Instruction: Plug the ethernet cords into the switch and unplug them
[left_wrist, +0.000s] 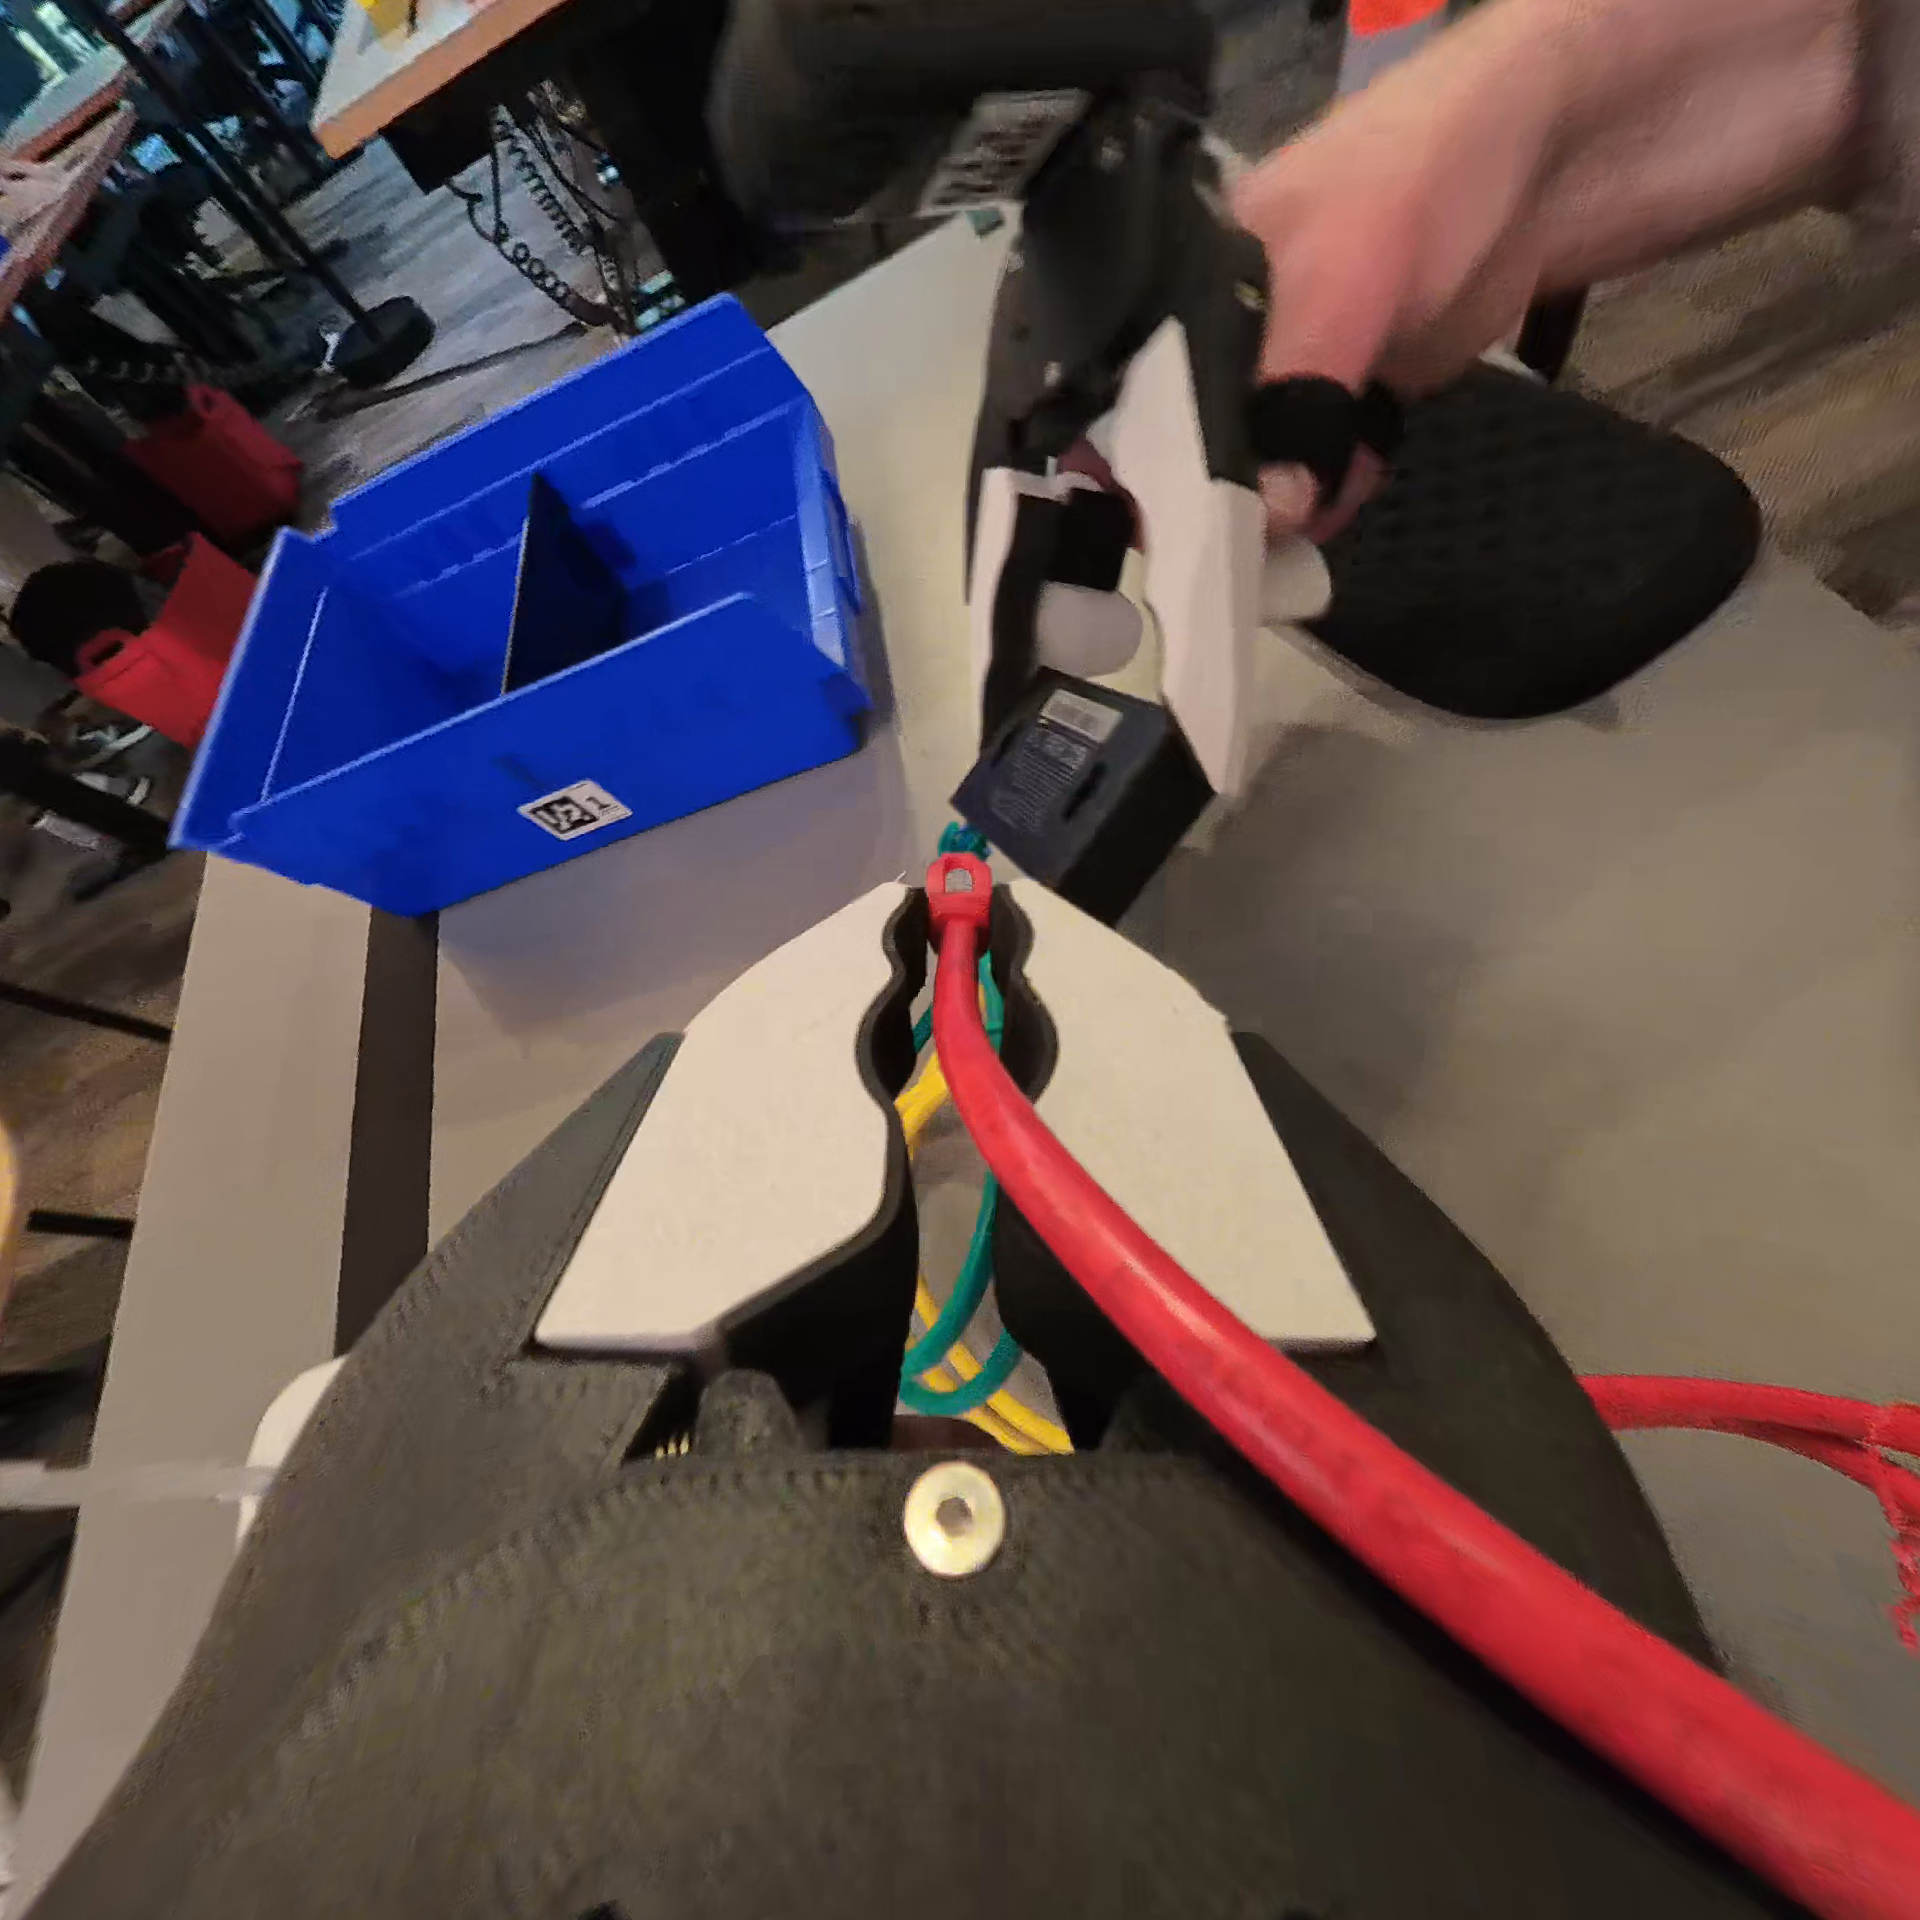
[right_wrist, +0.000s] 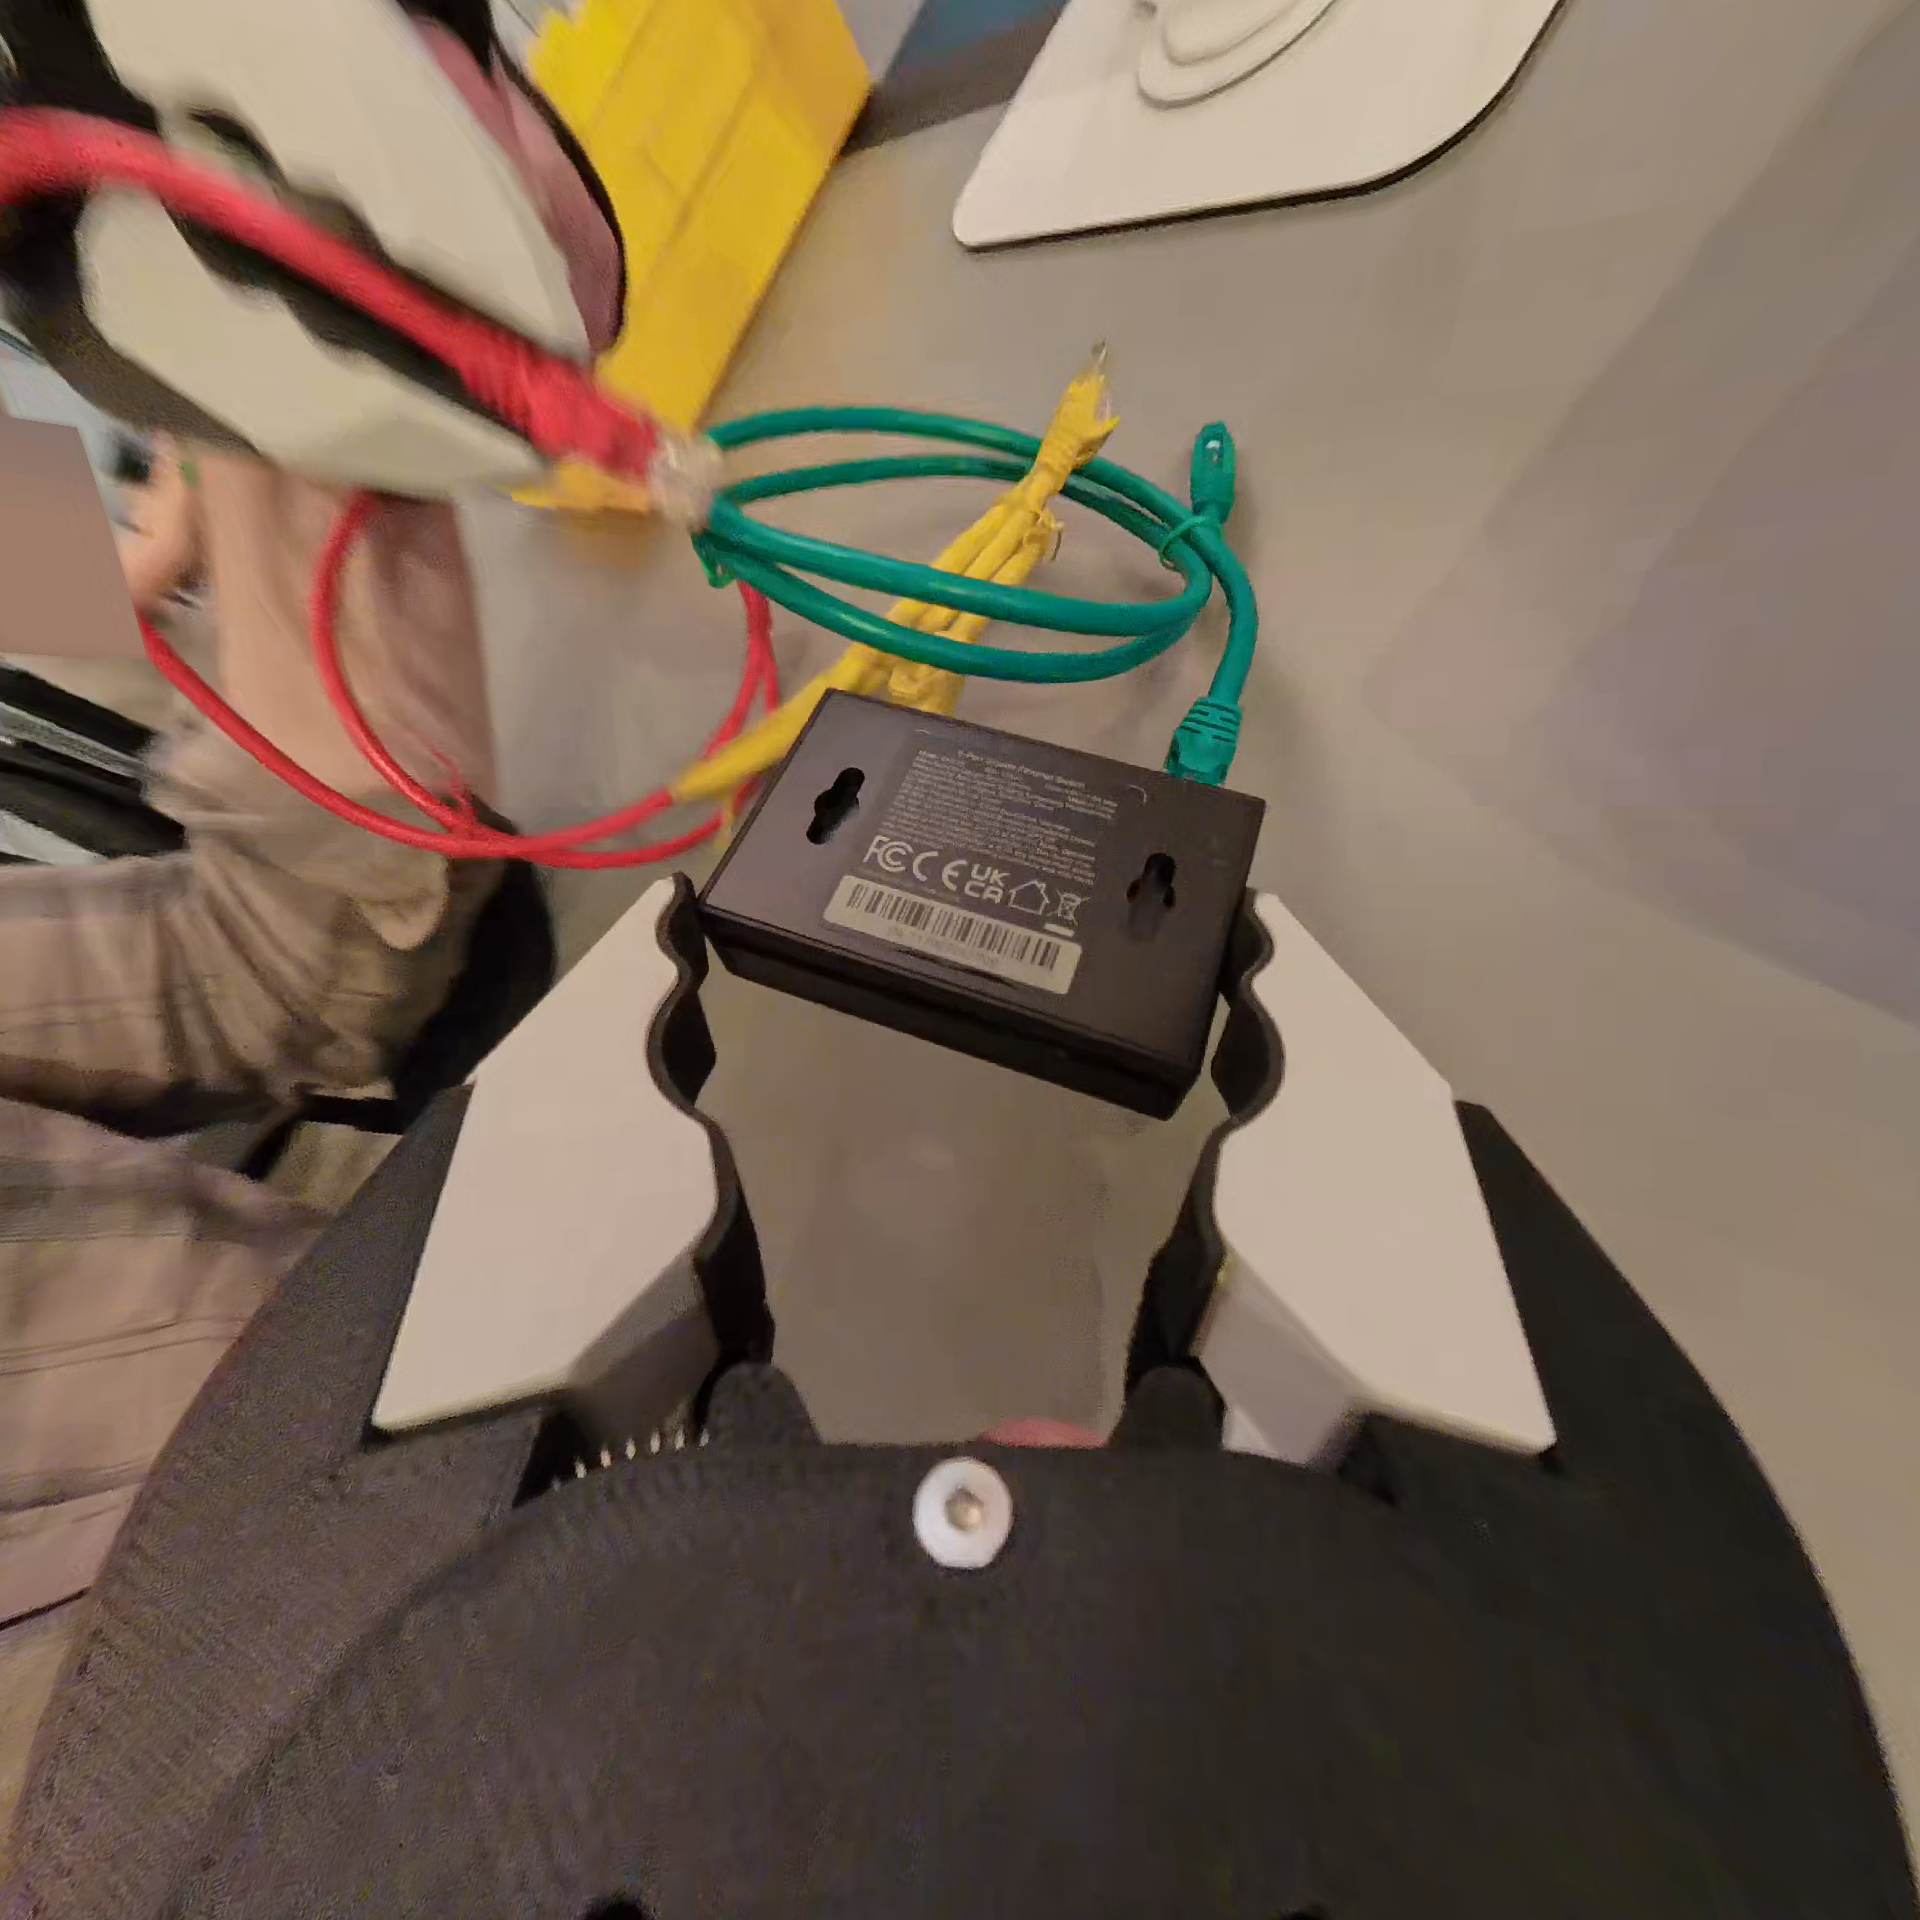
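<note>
Your left gripper (left_wrist: 958, 914) is clamped on the thick red ethernet cord (left_wrist: 1195, 1299) just behind its plug, w/ bare grey tabletop (left_wrist: 1507, 1039) open to the right. Your right gripper (right_wrist: 966, 997) is closed on the small black plastic switch (right_wrist: 987, 894), underside up, lifted off the table; the green cord (right_wrist: 966, 613) is plugged into its far edge. The blue plastic divided bin (left_wrist: 540, 665) near the table's left edge looks empty.

Your left claw (right_wrist: 582, 436) is motion-blurred, the switch (right_wrist: 987, 904) hides its ports, and the red cord (left_wrist: 1299, 1382) runs off-frame.
</note>
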